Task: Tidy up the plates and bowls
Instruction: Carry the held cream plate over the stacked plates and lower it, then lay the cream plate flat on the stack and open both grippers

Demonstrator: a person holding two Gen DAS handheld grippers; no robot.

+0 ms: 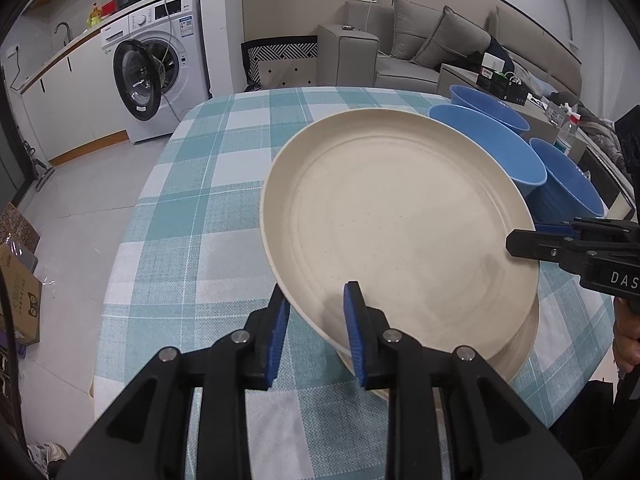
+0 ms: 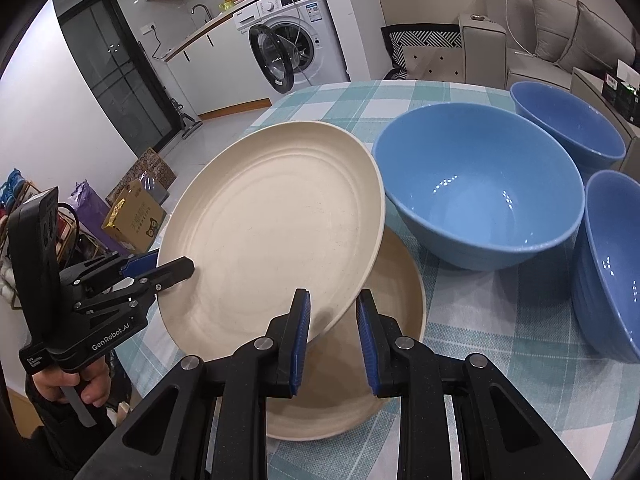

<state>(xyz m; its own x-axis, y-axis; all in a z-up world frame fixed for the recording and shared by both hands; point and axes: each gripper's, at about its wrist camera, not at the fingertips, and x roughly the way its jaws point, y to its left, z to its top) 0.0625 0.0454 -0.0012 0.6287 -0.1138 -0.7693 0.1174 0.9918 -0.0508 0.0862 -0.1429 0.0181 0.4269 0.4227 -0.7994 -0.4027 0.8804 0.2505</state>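
Together both tools (image 1: pixel 316 320) (image 2: pixel 332 320) clamp the tilted plate (image 2: pixel 272 224), half-hiding another plate (image 2: pixel 352 392).

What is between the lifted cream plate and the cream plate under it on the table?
Nothing visible. The lifted plate, gripped at its rim by the left gripper and right gripper, hangs tilted above the lower plate, whose visible surface is bare. The blue bowls stand aside.

Mounted just behind each pair of jaws, angled steeply down, close over the bench (image 1: pixel 192 184). Both facing the washing machine (image 1: pixel 160 64) and sofa (image 2: pixel 560 32). Shared: the lifted cream plate (image 1: pixel 400 220), three blue bowls (image 2: pixel 484 200).
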